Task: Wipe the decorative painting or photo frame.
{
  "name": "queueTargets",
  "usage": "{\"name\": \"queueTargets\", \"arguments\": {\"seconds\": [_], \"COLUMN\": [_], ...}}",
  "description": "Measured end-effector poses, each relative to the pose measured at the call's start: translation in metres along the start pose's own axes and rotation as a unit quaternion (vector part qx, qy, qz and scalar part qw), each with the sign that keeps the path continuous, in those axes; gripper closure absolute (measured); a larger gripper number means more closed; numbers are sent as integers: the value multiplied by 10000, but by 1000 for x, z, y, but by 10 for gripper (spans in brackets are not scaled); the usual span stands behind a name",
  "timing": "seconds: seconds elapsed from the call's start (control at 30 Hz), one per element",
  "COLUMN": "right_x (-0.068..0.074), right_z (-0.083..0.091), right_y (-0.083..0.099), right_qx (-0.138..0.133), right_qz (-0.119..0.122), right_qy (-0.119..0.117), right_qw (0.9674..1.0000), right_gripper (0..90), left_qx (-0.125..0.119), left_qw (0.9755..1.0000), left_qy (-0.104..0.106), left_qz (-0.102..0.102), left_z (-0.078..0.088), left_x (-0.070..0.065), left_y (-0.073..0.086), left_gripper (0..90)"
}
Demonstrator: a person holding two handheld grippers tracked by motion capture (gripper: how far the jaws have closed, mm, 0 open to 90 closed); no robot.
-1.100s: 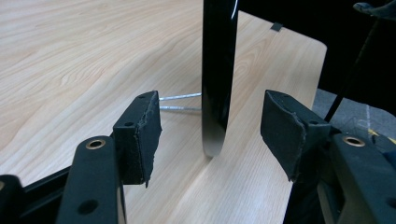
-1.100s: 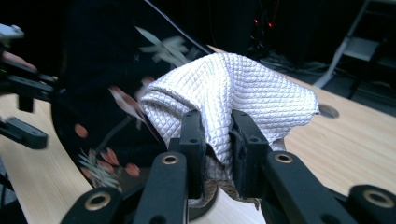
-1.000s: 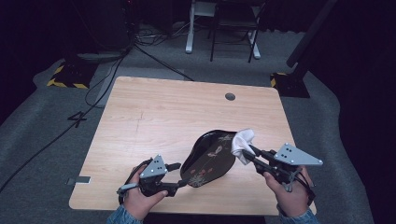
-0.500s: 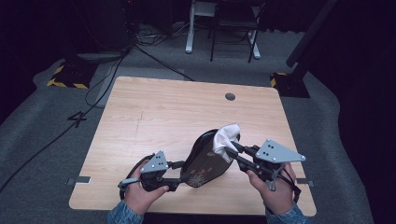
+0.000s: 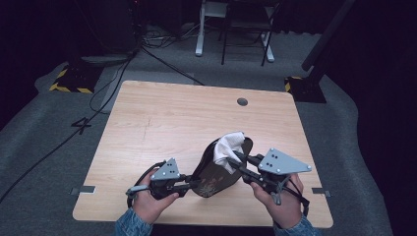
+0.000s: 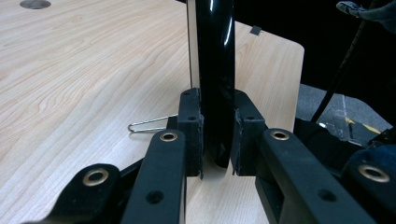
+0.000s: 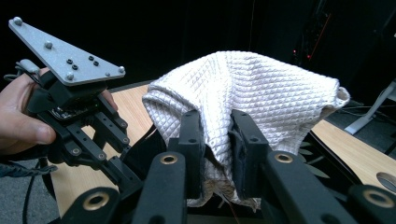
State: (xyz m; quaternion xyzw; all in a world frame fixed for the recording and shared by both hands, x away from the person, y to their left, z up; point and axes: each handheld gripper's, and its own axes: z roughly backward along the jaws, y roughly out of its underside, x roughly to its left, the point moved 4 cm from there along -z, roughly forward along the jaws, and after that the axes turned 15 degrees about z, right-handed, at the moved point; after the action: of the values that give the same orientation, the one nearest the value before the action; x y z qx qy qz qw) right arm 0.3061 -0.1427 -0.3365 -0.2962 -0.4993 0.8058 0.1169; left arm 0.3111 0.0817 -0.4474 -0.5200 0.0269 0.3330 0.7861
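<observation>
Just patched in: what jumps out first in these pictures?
Near the table's front edge, a dark tray with a flower pattern stands tilted on its rim. The left gripper has just closed on that rim, while the right gripper pinches a white quilted cloth against its upper face.

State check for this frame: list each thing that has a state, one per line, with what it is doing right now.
Left gripper: jaws just closed, clamped on the tray's rim.
Right gripper: shut on the cloth.
Dark oval tray: tilted up on edge, held at its near rim.
White quilted cloth: bunched, pinched between the jaws, resting against the tray's far end.
Wire clip: lying loose on the table.
</observation>
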Motion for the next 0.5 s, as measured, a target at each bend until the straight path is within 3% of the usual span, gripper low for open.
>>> {"name": "queueTargets", "arguments": {"seconds": [0.23,0.5], "right_x": [4,17], "right_z": [-8,-20], "right_y": [0,-5], "right_qx": [74,134], "right_qz": [32,120], "right_qy": [-59,-314], "right_qw": [10000,9993], "right_gripper": [761,761], "left_qx": [55,81], "left_qw": [10000,10000], "left_qy": [5,-11], "left_qz": [0,20], "left_z": [0,1], "left_x": [1,1], "left_y": [-1,-1], "left_gripper": [778,778]}}
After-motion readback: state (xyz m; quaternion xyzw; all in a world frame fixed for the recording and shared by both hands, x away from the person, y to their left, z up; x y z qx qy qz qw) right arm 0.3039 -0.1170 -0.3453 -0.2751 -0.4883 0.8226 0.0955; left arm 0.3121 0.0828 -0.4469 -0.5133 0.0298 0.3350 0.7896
